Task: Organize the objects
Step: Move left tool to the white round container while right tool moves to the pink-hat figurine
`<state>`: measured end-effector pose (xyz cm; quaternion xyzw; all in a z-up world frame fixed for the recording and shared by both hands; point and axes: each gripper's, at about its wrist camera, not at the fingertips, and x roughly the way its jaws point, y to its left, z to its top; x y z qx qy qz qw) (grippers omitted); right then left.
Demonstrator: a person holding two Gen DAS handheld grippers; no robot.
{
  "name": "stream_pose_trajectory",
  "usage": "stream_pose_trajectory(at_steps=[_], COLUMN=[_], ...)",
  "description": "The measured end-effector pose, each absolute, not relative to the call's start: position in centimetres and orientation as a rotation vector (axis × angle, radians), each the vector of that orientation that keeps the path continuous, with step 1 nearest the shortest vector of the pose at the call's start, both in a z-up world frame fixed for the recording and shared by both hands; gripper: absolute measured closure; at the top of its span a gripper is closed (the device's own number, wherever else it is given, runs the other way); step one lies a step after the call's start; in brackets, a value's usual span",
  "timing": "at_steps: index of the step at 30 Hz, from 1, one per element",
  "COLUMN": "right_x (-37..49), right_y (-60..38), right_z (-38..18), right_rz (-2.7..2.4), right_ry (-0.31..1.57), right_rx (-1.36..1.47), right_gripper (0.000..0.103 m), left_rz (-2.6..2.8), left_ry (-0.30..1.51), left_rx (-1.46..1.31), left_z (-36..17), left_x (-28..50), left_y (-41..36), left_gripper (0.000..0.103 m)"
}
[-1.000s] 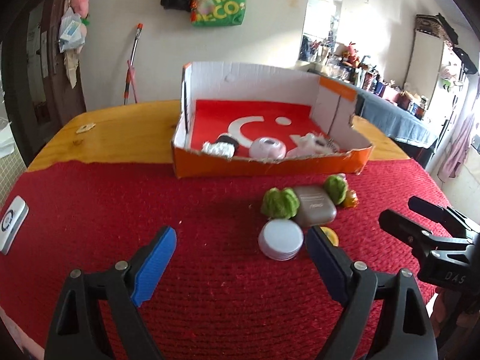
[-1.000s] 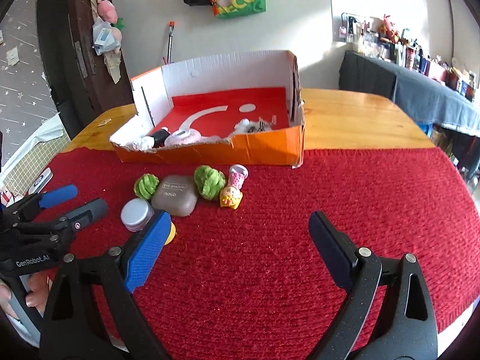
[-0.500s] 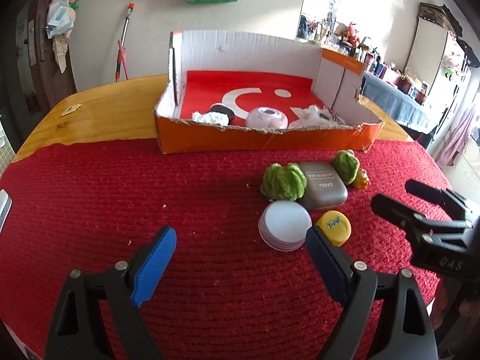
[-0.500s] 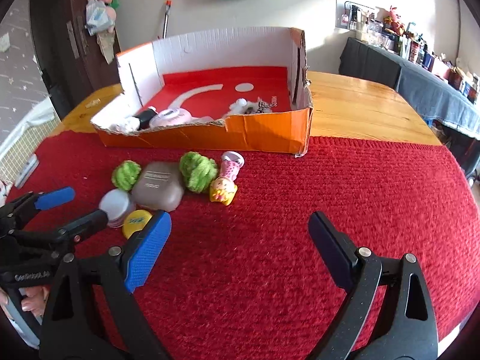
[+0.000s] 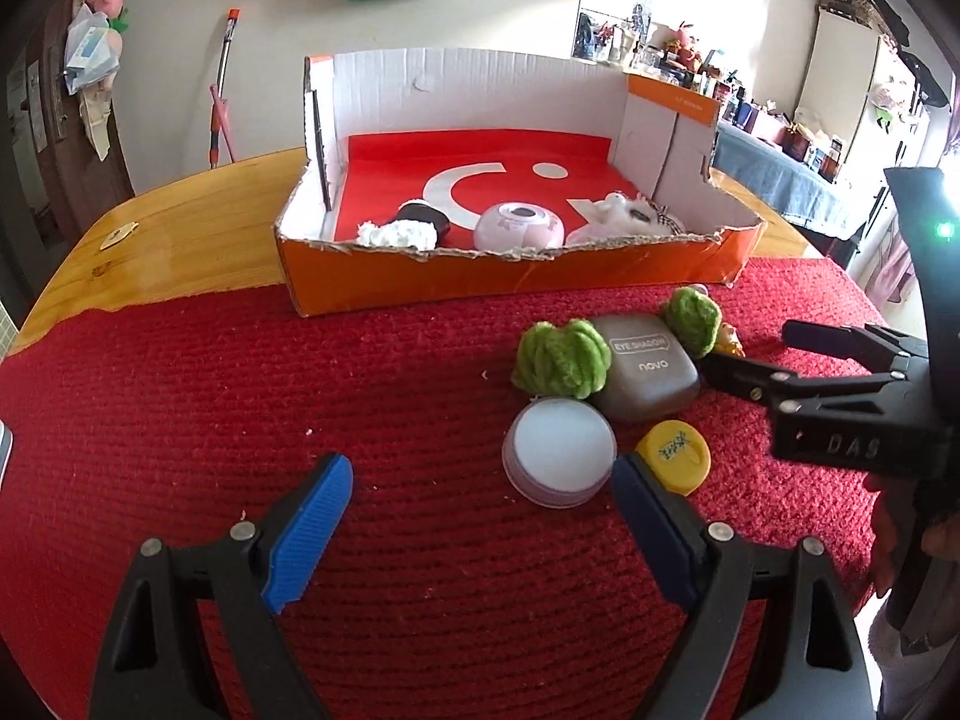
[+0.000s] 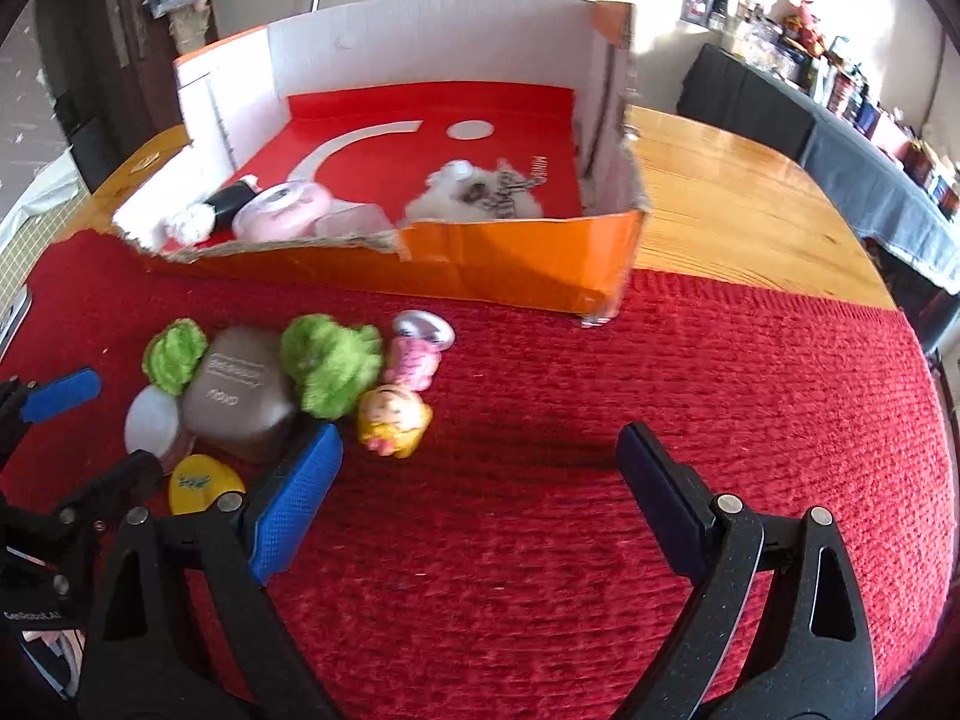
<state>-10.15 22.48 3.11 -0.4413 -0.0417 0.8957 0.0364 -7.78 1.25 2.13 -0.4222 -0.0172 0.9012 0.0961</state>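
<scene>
Your left gripper (image 5: 480, 516): you held its jaws wide apart with nothing between them, low over the red mat (image 5: 180, 396)
Your right gripper (image 6: 480, 480): you held it just as wide and just as empty, over bare mat to the right of the cluster
White round tin (image 5: 559, 450): nearest thing to your left gripper, lying just ahead of its right-hand finger and off the centre line, so you needed a small shift to the right to straddle it
Yellow cap (image 5: 673, 456): just right of the tin, beside the same finger
Grey eyeshadow case (image 5: 645, 367): behind the tin and touching it, long axis running ahead and to the left in the left view
Green yarn balls (image 5: 561, 359): one on either side of the case, pressed against it
Yellow and pink figurine (image 6: 399, 402): lay at the cluster's right edge, long axis pointing toward the box; your right gripper was the nearer one, its left finger (image 6: 294, 498) just short of it
Orange box (image 5: 516, 282): farthest off, beyond the cluster, already holding a few items
</scene>
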Motion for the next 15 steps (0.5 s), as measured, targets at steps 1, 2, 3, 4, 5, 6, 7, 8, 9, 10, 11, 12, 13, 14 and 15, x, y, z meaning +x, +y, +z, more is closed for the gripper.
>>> stream_pose_trajectory(at_steps=[1, 2, 3, 4, 5, 6, 7, 8, 9, 10, 11, 12, 13, 14, 15], right_x=[-10.1, -10.0, -9.8, -9.7, -9.6, -9.5, -9.4, -9.3, -9.4, -9.5, -9.7, -9.9, -10.1, -10.3, -10.4], right_y=[22.8, 23.2, 23.7, 24.0, 24.3, 24.5, 24.6, 24.5, 24.3, 24.1, 23.7, 23.5, 23.2, 22.9, 22.7], right_z=[3.1, 3.2, 3.2, 3.2, 3.2, 3.3, 3.4, 3.5, 3.5, 3.5, 3.5, 3.4, 3.3, 3.2, 3.1], right_rz=[2.747, 2.741, 2.733, 2.728, 2.727, 2.733, 2.748, 2.765, 2.775, 2.784, 2.796, 2.803, 2.806, 2.811, 2.814], right_ry=[-0.121, -0.117, -0.115, -0.112, -0.109, -0.106, -0.102, -0.104, -0.115, -0.135, -0.156, -0.174, -0.194, -0.213, -0.229], right_rx=[-1.354, -1.354, -1.352, -1.351, -1.353, -1.354, -1.354, -1.354, -1.359, -1.364, -1.369, -1.376, -1.384, -1.391, -1.395], right_gripper=[0.009, 0.009, 0.009, 0.009, 0.009, 0.009, 0.009, 0.009, 0.009, 0.009, 0.009, 0.009, 0.010, 0.012, 0.014], left_rz=[2.670, 2.671, 2.677, 2.681, 2.680, 2.673, 2.670, 2.667, 2.658, 2.645, 2.635, 2.624, 2.617, 2.615, 2.619], left_ry=[-0.045, -0.039, -0.030, -0.017, -0.009, 0.004, 0.018, 0.033, 0.047, 0.051, 0.051, 0.046, 0.042, 0.045, 0.051], left_rx=[-1.250, -1.248, -1.245, -1.240, -1.236, -1.228, -1.219, -1.209, -1.200, -1.198, -1.202, -1.210, -1.218, -1.225, -1.231], left_z=[2.1, 2.1, 2.2, 2.2, 2.3, 2.4, 2.4, 2.5, 2.5, 2.5, 2.5, 2.4, 2.3, 2.2, 2.1], left_x=[-7.8, -7.9, -7.9, -8.0, -8.0, -7.9, -7.9, -7.8, -7.8, -7.8, -7.9, -7.9, -8.0, -8.1, -8.2], left_y=[1.1, 0.9, 0.7, 0.5, 0.5, 0.4, 0.5, 0.7, 0.8, 1.0, 1.1, 1.2, 1.2, 1.2, 1.2], left_gripper=[0.013, 0.013, 0.013, 0.013, 0.013, 0.013, 0.013, 0.013, 0.013, 0.013, 0.013, 0.013, 0.014, 0.017, 0.021])
